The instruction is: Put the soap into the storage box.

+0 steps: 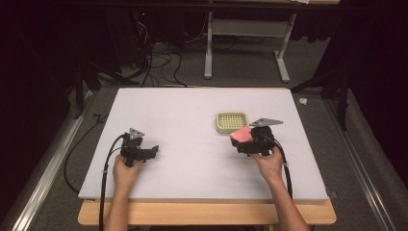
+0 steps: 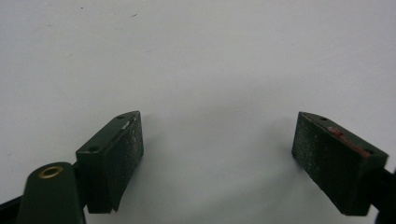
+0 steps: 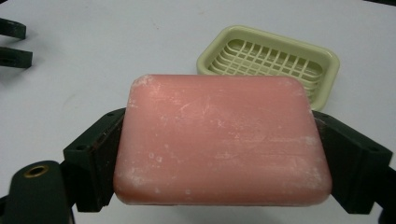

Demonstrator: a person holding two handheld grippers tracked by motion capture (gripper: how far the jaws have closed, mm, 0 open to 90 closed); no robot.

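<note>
A pink bar of soap (image 3: 219, 140) sits clamped between the two black jaws of my right gripper (image 3: 219, 154), which is shut on it. From above, the soap (image 1: 241, 134) is held just off the white table, right in front of a pale green soap dish (image 1: 232, 121) with a grid insert. That soap dish (image 3: 271, 63) lies just beyond the bar and has nothing in it. My left gripper (image 1: 155, 149) rests low at the table's left side, open; its pads (image 2: 116, 154) stand wide apart over bare white board.
The white board (image 1: 192, 110) covers a wooden table (image 1: 207, 213). Black cables (image 1: 159, 62) and a white metal frame (image 1: 245, 29) lie on the floor beyond the far edge. The left gripper's jaw tips (image 3: 14, 44) show at the top left of the right gripper view.
</note>
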